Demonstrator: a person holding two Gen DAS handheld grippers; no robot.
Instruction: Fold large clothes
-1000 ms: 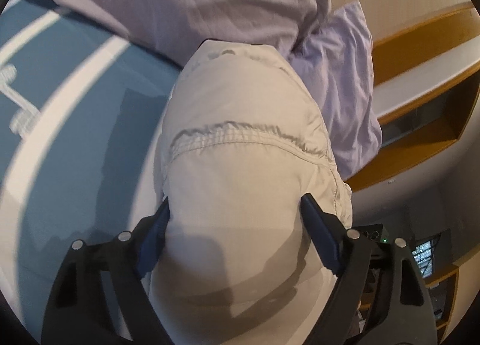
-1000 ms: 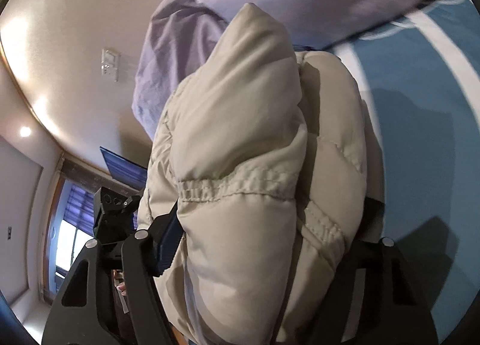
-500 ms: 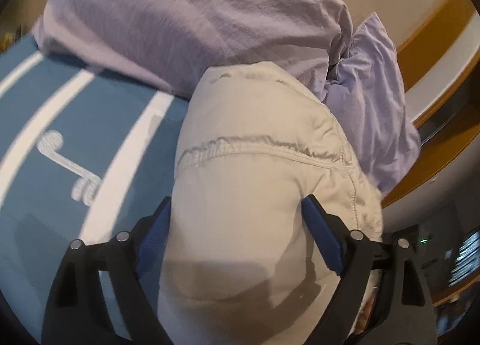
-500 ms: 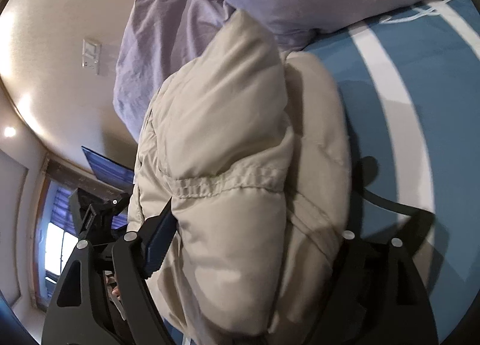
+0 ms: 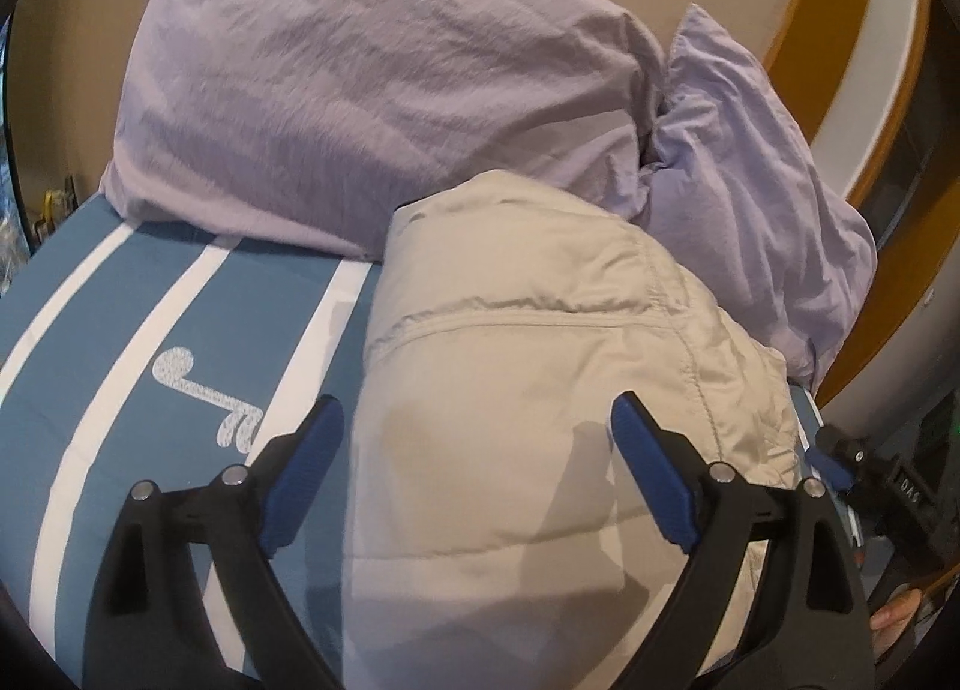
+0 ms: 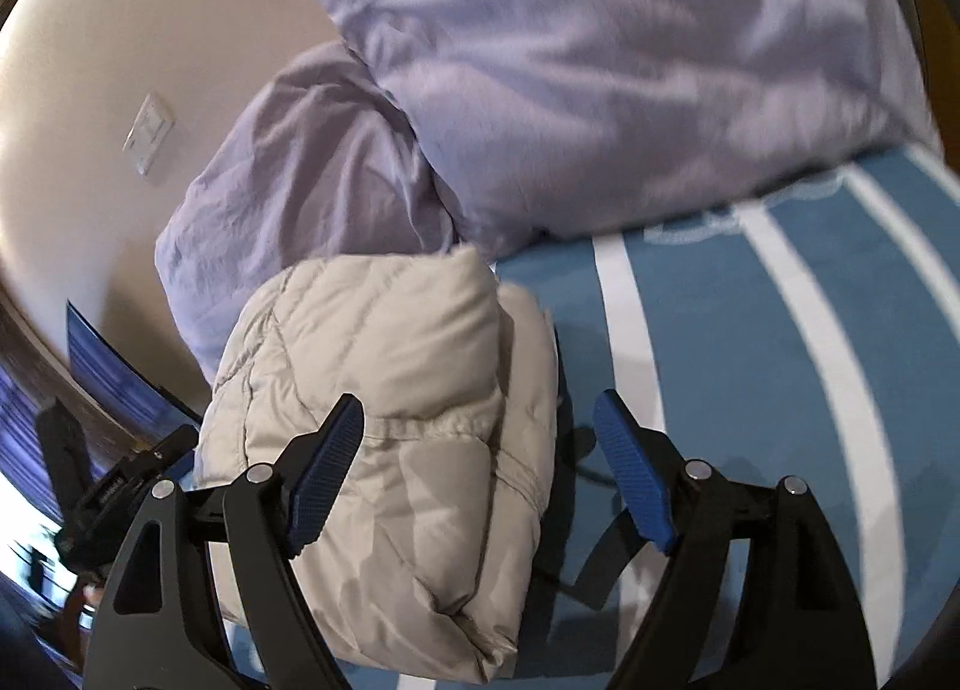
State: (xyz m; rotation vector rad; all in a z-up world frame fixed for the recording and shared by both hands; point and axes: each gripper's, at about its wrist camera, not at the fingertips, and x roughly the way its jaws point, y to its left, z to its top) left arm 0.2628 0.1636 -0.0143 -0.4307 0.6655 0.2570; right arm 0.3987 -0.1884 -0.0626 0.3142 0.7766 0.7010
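Now the folded beige puffer jacket point(image 5: 540, 390) lies on the striped blue bed point(image 5: 120, 330), against the lilac pillows point(image 5: 372, 108). Left gripper point(image 5: 474, 462) and right gripper point(image 6: 480, 468) hover over the jacket, jaws spread wide, gripping nothing.

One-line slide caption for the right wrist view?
Open right gripper over folded beige puffer jacket on blue striped bedspread, lavender pillows behind.

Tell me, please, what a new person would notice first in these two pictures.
First, the folded beige quilted puffer jacket lying as a thick bundle on the blue bedspread with white stripes. Behind it, against the wall, lean two crumpled lilac pillows. The left gripper and right gripper are both open around the bundle.
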